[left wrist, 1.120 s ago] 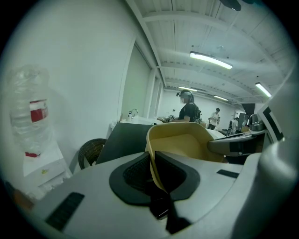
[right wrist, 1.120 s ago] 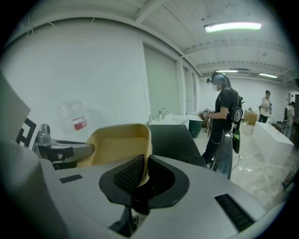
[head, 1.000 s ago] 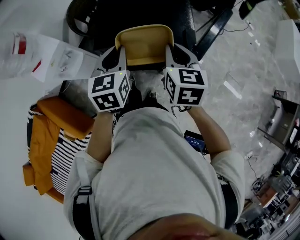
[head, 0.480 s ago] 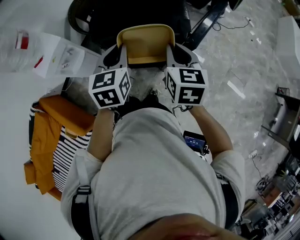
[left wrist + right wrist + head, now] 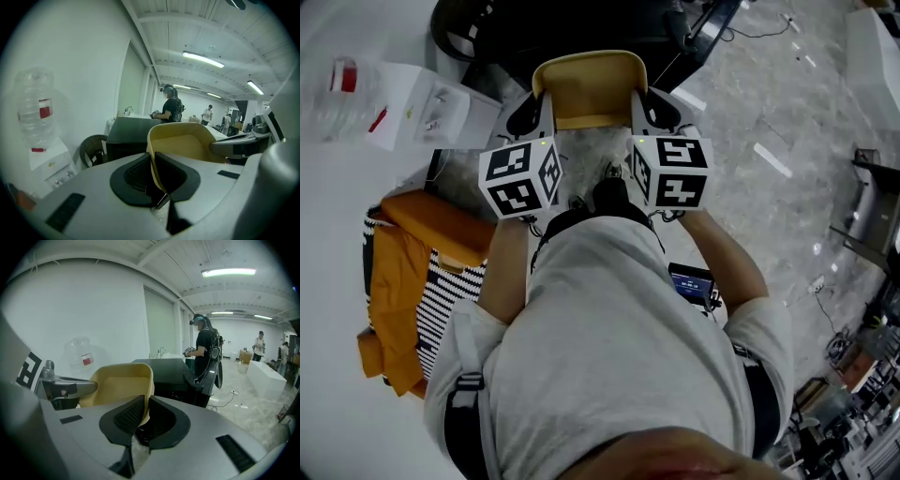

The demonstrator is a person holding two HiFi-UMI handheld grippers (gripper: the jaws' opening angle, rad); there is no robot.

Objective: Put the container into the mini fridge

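Observation:
I carry a tan rectangular container in front of my body, held by both grippers. My left gripper is shut on the container's left wall, and my right gripper is shut on its right wall. The container is open at the top and looks empty. Ahead stands a black cabinet-like box, dark at the top of the head view; whether it is the mini fridge I cannot tell.
A water dispenser with a clear bottle stands at the left by the white wall. A dark wicker chair sits beside the black box. An orange and striped bag lies at my left. Another person stands beyond.
I have walked forward with the container in both grippers. The floor has slid back under me and the black box has come closer. The grips are unchanged.

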